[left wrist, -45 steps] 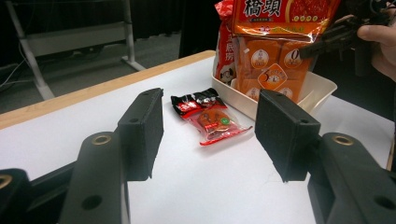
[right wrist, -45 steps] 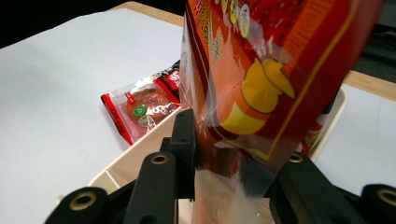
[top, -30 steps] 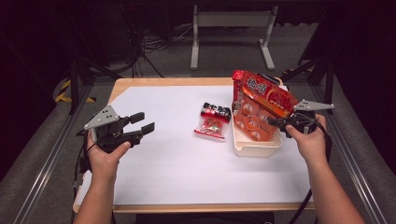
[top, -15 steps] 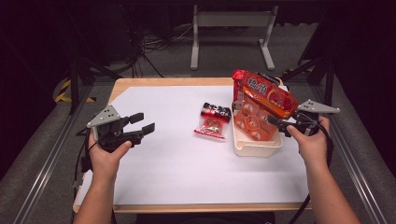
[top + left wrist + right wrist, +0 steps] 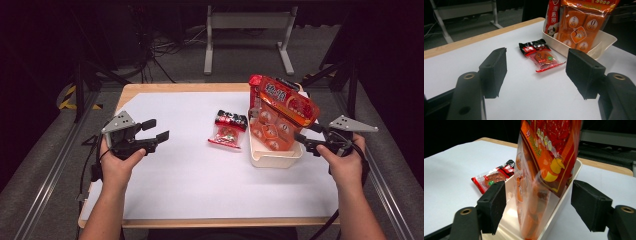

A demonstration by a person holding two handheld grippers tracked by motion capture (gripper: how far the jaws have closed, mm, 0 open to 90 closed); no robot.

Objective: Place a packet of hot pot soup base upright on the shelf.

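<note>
A: Two snack bags [image 5: 280, 114] stand in the white tub [image 5: 272, 158], leaning back, long side up.

B: Could they tip?

A: I think so, if the right tongs [image 5: 306, 142] bump them (both jaws wide open, holding nothing).

B: The left tongs [image 5: 152, 132]?

A: Open and empty too, well apart from the small pack [image 5: 229, 131] lying flat beside the tub.

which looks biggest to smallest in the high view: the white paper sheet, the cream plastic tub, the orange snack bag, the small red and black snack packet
1. White paper sheet, by far.
2. Orange snack bag and cream plastic tub: close; the bag hides much of the tub, so unranked.
3. Small red and black snack packet, smallest.
</note>
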